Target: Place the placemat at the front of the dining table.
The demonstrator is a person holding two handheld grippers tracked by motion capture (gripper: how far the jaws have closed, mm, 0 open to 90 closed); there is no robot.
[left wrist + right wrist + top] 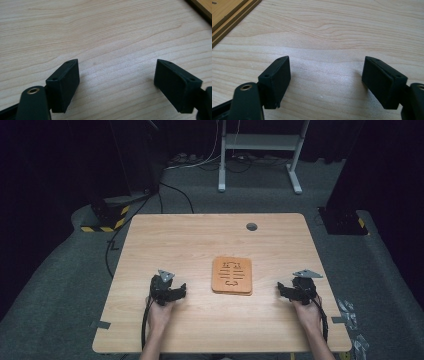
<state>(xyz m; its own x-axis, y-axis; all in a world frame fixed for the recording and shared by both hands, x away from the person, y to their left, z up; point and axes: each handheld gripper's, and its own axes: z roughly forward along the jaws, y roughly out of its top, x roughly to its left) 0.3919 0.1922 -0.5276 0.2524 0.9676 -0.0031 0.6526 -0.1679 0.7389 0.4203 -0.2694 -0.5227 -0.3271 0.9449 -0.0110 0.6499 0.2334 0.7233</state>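
Observation:
A stack of flat orange-brown wooden boards (231, 275) with slots cut in the top one lies in the middle of the light wooden table (200, 240). My left gripper (172, 289) rests on the table to the left of the stack, its jaws wide open over bare wood (116, 75). My right gripper (286, 290) rests to the right of the stack, also open with nothing between its jaws (325, 72). A corner of the boards (229, 15) shows at the top left of the right gripper view, and their edge (202, 7) at the top right of the left gripper view.
A round grey cable hole (251, 226) sits near the table's far edge. Beyond the table stand a white metal frame (260, 150) and cables on grey carpet. Tape pieces mark the table's front corners (100, 324).

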